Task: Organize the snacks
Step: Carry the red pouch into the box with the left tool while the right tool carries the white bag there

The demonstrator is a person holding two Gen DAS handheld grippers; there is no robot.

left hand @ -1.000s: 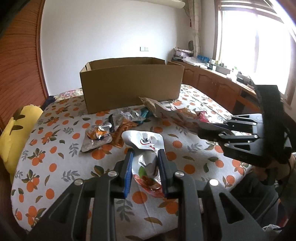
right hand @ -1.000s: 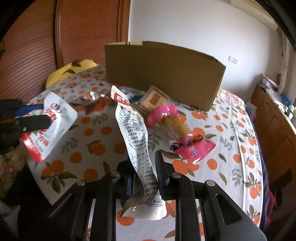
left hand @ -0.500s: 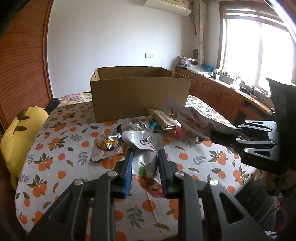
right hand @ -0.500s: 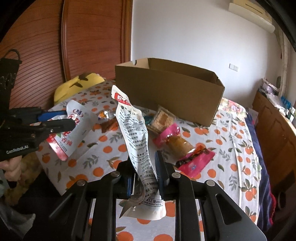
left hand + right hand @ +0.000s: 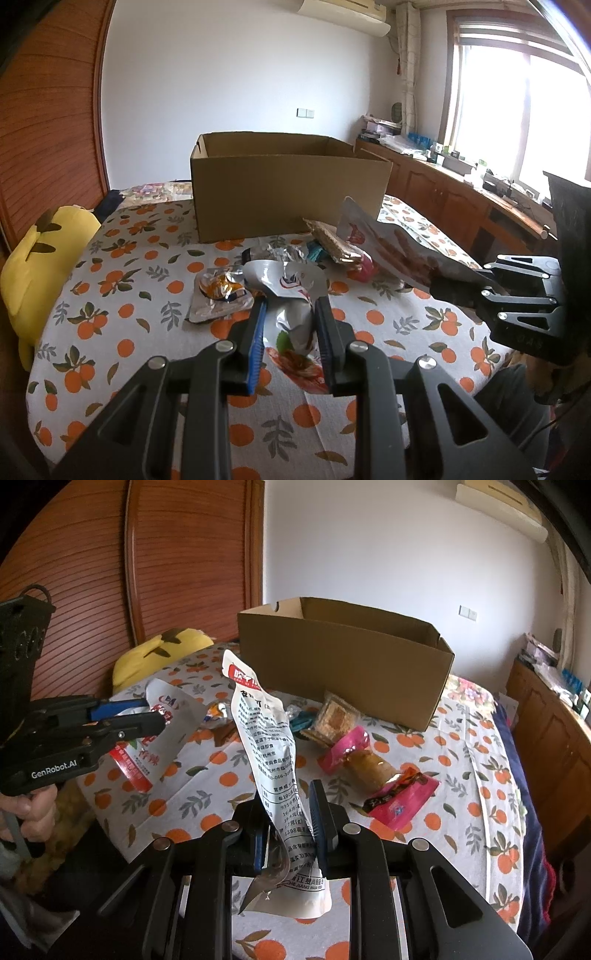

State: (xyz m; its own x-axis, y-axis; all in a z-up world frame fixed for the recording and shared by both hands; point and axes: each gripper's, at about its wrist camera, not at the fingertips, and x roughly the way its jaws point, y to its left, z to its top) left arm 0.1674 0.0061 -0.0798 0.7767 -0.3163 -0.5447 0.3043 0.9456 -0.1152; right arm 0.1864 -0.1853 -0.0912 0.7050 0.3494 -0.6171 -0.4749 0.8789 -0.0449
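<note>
My left gripper is shut on a crumpled white and red snack packet, held above the near part of the table; it also shows in the right wrist view. My right gripper is shut on a long white snack pouch with printed text, also seen in the left wrist view. An open cardboard box stands at the far side of the table. Several loose snacks lie before it: a foil pack, a cracker pack and pink wrappers.
The table has an orange-print cloth. A yellow plush cushion lies at its left edge. Wooden cabinets under a window run along the right. A wooden panel wall is at the left.
Both grippers have risen and drawn back from the table with their packets still held. The box now looks farther off and its open top shows more.
</note>
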